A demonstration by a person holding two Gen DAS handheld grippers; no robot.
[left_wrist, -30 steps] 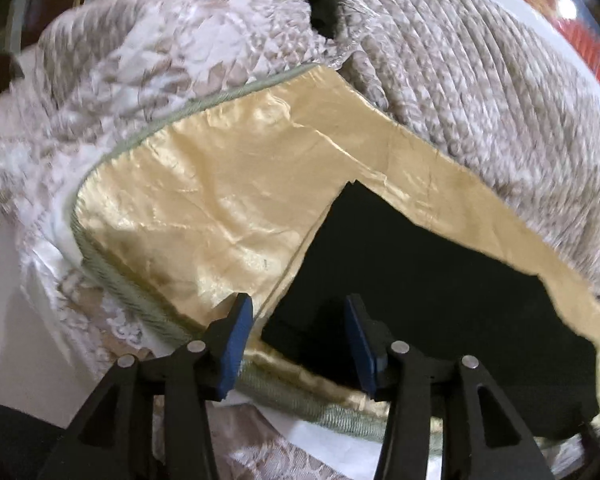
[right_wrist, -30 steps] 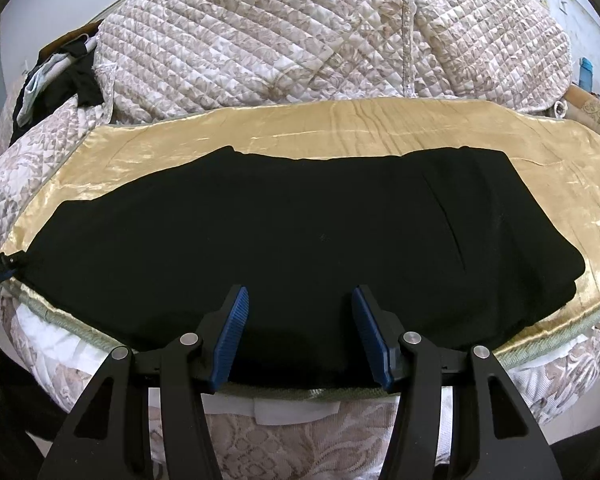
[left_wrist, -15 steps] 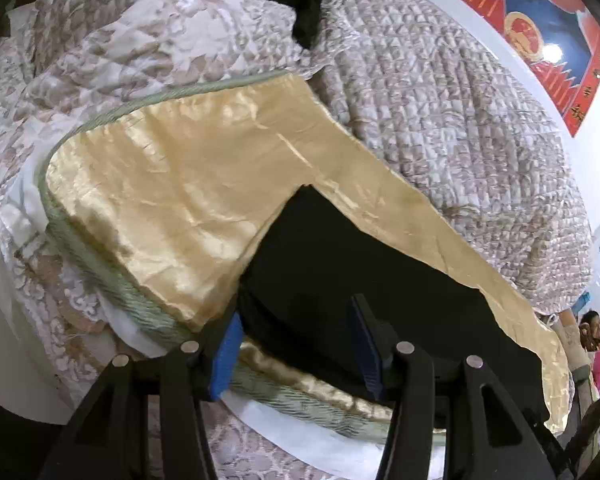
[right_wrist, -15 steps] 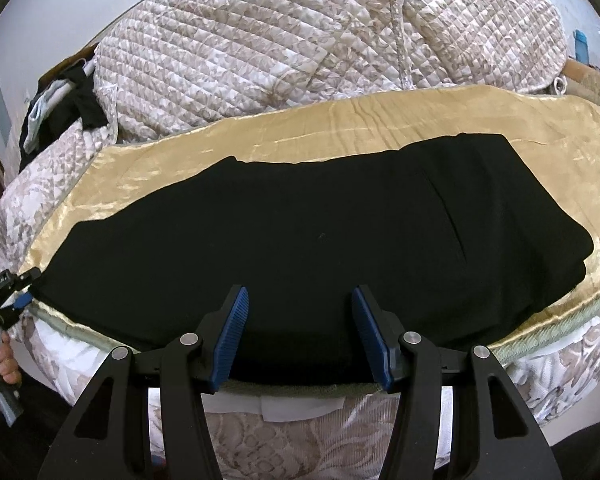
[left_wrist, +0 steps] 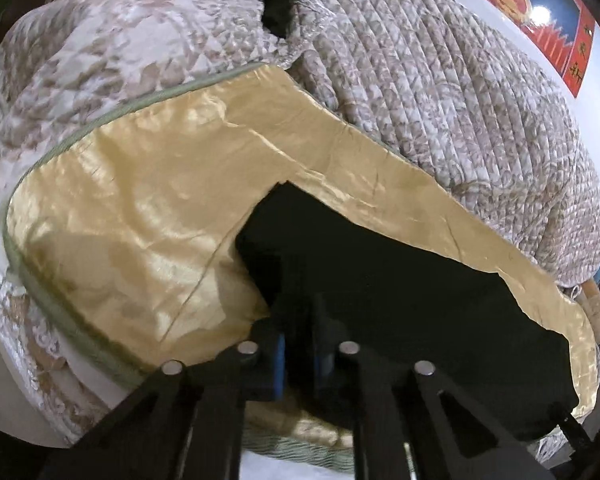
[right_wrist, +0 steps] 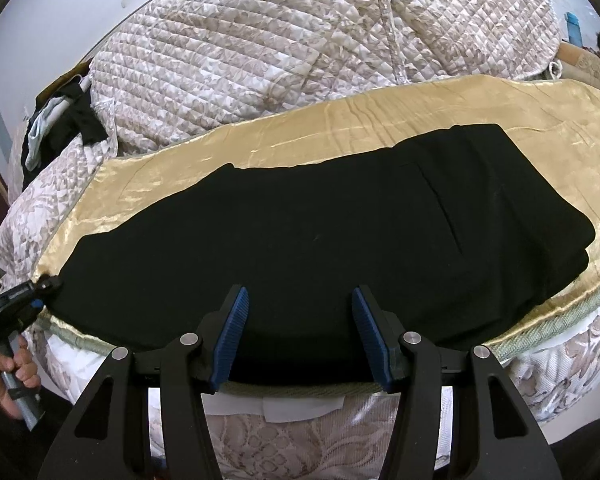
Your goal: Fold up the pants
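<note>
Since the earlier frame the left tongs (left_wrist: 298,354) have just been closing, now pinched on the hem corner of the black pants (right_wrist: 320,236) | pants lie flat on the gold bed cover (right_wrist: 148,184), long axis left–right | right tongs (right_wrist: 300,336) half open, empty, at the near mid-edge

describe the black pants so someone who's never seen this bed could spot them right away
Find the shiny gold cover spread over the near edge of the bed, in front of the heaped quilt. The black pants lie flat along it, the only plain dark garment there; the other dark clothes are bunched by the pillows.
</note>
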